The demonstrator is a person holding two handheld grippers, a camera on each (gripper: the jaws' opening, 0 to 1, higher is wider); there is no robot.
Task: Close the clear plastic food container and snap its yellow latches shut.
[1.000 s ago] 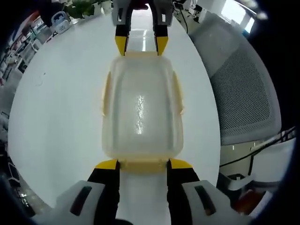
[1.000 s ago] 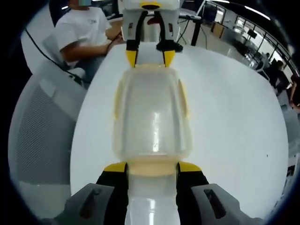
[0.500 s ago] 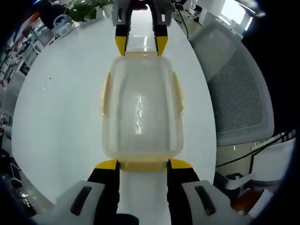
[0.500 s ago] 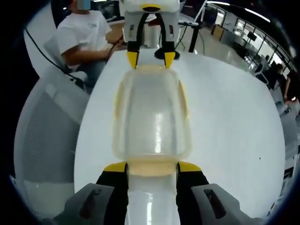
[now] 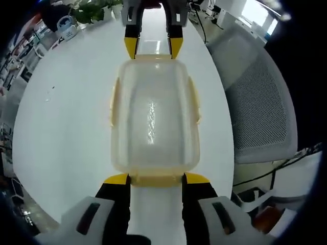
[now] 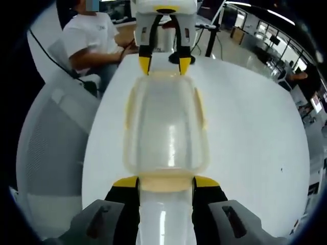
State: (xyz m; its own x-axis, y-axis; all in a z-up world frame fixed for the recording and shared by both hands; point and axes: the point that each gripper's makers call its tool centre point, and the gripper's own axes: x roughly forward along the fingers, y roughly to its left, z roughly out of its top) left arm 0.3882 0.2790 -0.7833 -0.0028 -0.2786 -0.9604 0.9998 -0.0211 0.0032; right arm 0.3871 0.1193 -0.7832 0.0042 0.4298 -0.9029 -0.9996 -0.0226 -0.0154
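While the clear plastic food container (image 5: 153, 120) lies lid-up on the white round table (image 5: 66, 127), it sits squarely between the two grippers, one at each short end. Its lid is down on the tub; nothing can be made out inside through the cloudy plastic beyond a streak of reflected light. Yellow latches (image 5: 113, 102) lie along both long sides, and whether they are snapped down cannot be told.

Seen from the left gripper view, the left gripper (image 5: 156, 178) has its jaws spread, their yellow tips at the two corners of the near end, with the near yellow latch (image 5: 156, 180) lying between them. At the far end the right gripper (image 5: 152, 47) comes in from the top, its yellow tips apart and touching or just short of the container's far edge.

From the right gripper view the same layout is mirrored: the container (image 6: 166, 122) stretches away from the right gripper (image 6: 166, 182), whose jaws stand spread at the near end latch (image 6: 166, 182), and the left gripper (image 6: 164, 64) meets the far end with its tips apart.

Beside the table stands a grey mesh office chair (image 5: 260, 102). A potted plant (image 5: 92, 9) is on the far side of the table, and a person in a white shirt (image 6: 89, 38) sits beyond it.
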